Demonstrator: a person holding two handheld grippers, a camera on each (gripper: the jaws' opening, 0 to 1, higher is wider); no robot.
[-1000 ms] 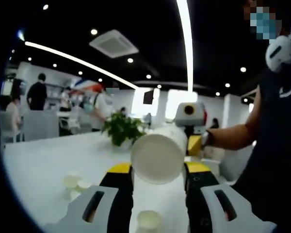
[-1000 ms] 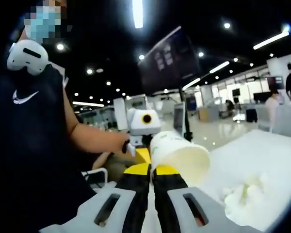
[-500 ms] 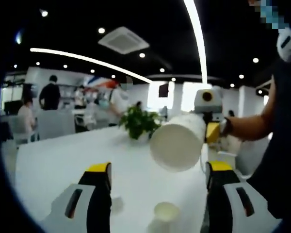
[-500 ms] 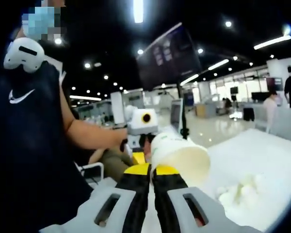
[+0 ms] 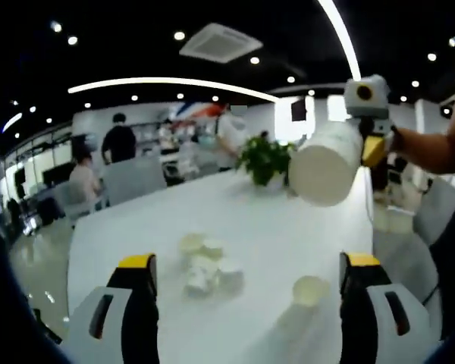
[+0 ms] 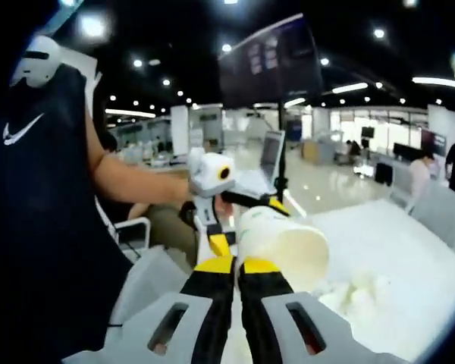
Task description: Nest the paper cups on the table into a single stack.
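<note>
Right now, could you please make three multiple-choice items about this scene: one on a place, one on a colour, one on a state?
1. Where is the green plant?
A. on the far part of the white table
B. on the floor
C. inside a cup

2. What colour are the tips of the left tongs?
A. red
B. yellow
C. blue

3. In what state are the right tongs?
A. wide open, holding nothing
B. shut on the rim of a paper cup
C. lying flat on the table

Answers:
1 A, the left gripper view shows the plant standing on the table beyond the loose cups.
2 B, both jaw tips are yellow above black.
3 B, the two jaws meet at the cup's rim, and the cup is held in the air.
</note>
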